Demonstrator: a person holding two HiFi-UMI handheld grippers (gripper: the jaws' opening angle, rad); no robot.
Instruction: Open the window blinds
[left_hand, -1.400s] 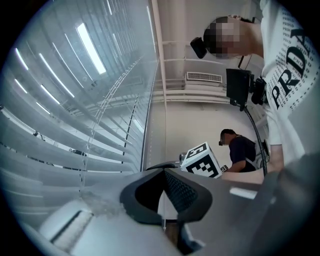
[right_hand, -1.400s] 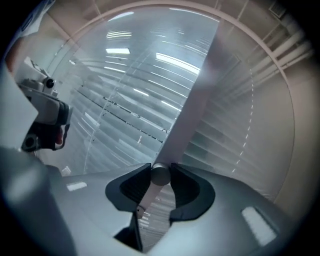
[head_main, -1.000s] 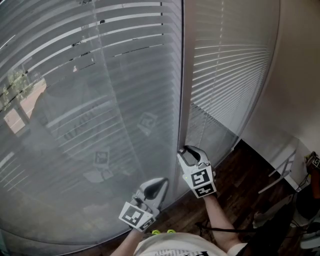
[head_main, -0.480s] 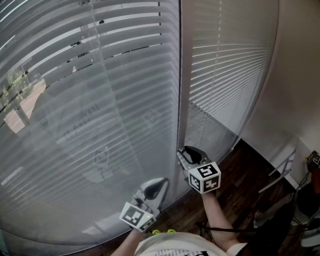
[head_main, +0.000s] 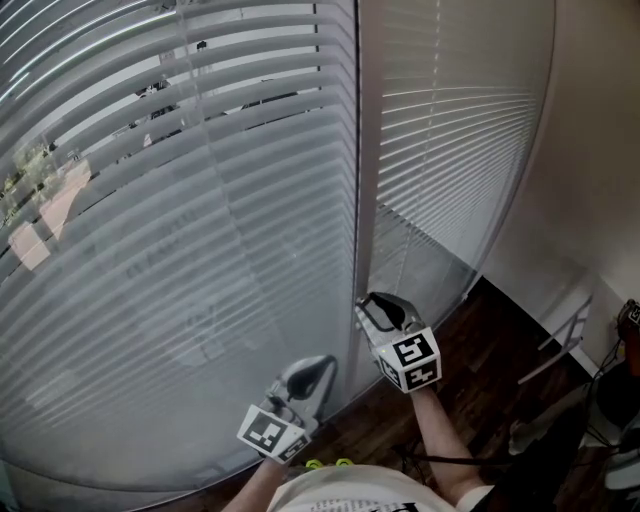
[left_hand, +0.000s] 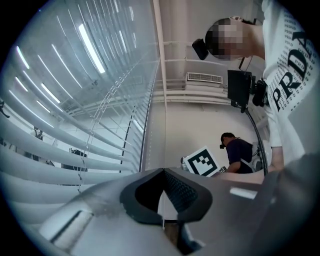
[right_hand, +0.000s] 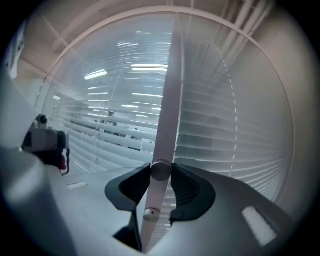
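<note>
1. Your right gripper (head_main: 372, 305) is clamped on the wand (right_hand: 161, 171), low and middle. It has rolled.
2. The left blind's slats (head_main: 200, 210) have tilted, so I think the twist works.
3. Your left gripper (head_main: 322, 366) is shut and empty.

Office or lab-type room, not home. Evidence:
- tall windows side by side, horizontal slat blinds (head_main: 200, 230)
- plain beige wall (head_main: 590, 150), dark wood-look floor (head_main: 470, 350)
- ceiling vent grille (left_hand: 204, 78), exposed white pipes (left_hand: 200, 100) overhead
- long strip-light glints (right_hand: 145, 66) across glass
- second person (left_hand: 239, 150) at back of room
- loose cable (head_main: 440, 460) on floor
</note>
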